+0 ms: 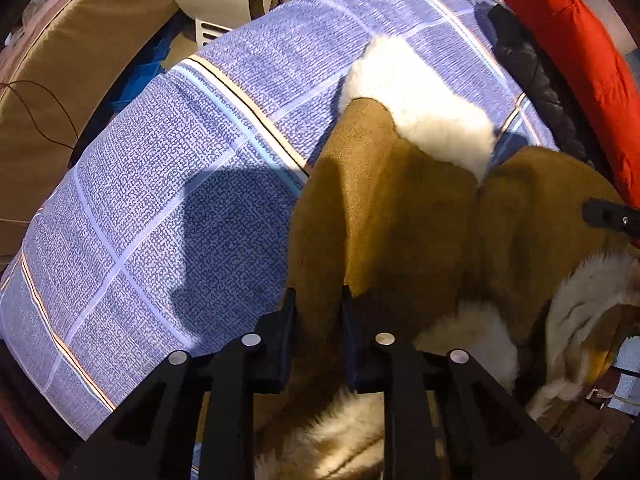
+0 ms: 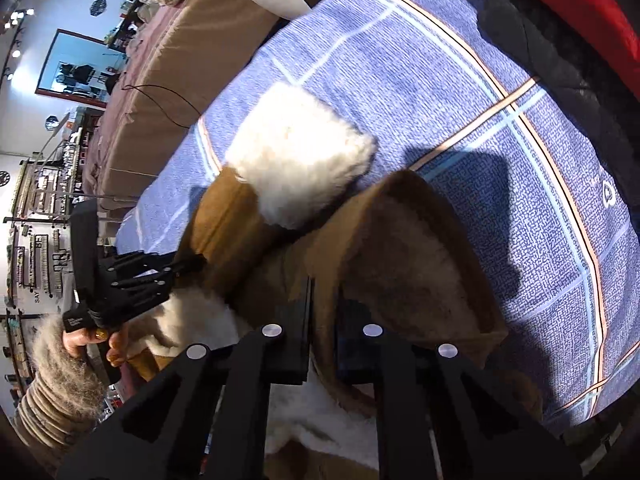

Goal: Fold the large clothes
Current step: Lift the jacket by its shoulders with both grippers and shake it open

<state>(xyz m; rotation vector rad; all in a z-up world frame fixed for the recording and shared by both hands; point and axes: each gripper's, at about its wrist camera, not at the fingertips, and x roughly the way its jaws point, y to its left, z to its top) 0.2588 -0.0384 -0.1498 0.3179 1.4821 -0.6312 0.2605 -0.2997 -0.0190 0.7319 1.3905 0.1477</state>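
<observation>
A brown suede coat (image 1: 404,208) with white fleece lining lies on a bed with a blue checked cover (image 1: 160,184). One sleeve with a white fleece cuff (image 1: 420,108) points away across the cover. My left gripper (image 1: 318,300) is shut on a fold of the brown coat near its sleeve. My right gripper (image 2: 324,292) is shut on another brown edge of the coat (image 2: 400,248). The cuff (image 2: 296,152) lies just ahead of it. The left gripper (image 2: 192,264) shows at the left of the right wrist view, pinching the sleeve. The right gripper's finger (image 1: 608,216) shows at the right edge of the left wrist view.
A red garment (image 1: 572,60) and a black padded one (image 1: 532,76) lie along the far right of the bed. A tan sofa cushion (image 1: 72,80) with a thin cable stands left of the bed. Shop shelves (image 2: 36,216) line the far left.
</observation>
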